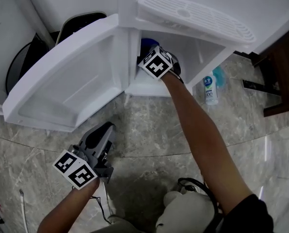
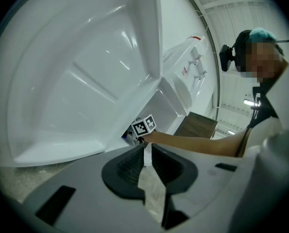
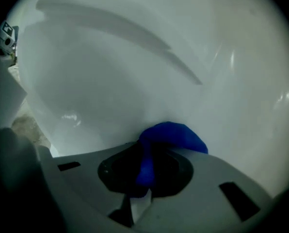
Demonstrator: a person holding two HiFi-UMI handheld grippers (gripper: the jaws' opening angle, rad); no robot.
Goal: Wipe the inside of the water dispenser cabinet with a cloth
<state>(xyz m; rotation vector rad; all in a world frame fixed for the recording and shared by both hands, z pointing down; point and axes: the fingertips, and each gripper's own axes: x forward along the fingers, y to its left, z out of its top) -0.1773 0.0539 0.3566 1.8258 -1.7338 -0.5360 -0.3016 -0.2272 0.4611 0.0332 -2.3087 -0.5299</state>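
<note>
The right gripper (image 3: 147, 166) is reaching inside the white water dispenser cabinet (image 1: 202, 47). Its fingers are squeezing a blue cloth (image 3: 172, 137), and the cloth is touching the cabinet's inside wall. The left gripper (image 1: 104, 132) is hanging over the stone floor (image 1: 149, 130), just beside the open door (image 1: 72, 81). Its fingers are almost closed and are holding nothing.

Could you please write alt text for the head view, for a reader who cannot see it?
From above, the right gripper reaches into the open white cabinet with a blue cloth. The left gripper hangs empty over the grey marble floor near the swung-open door.
</note>
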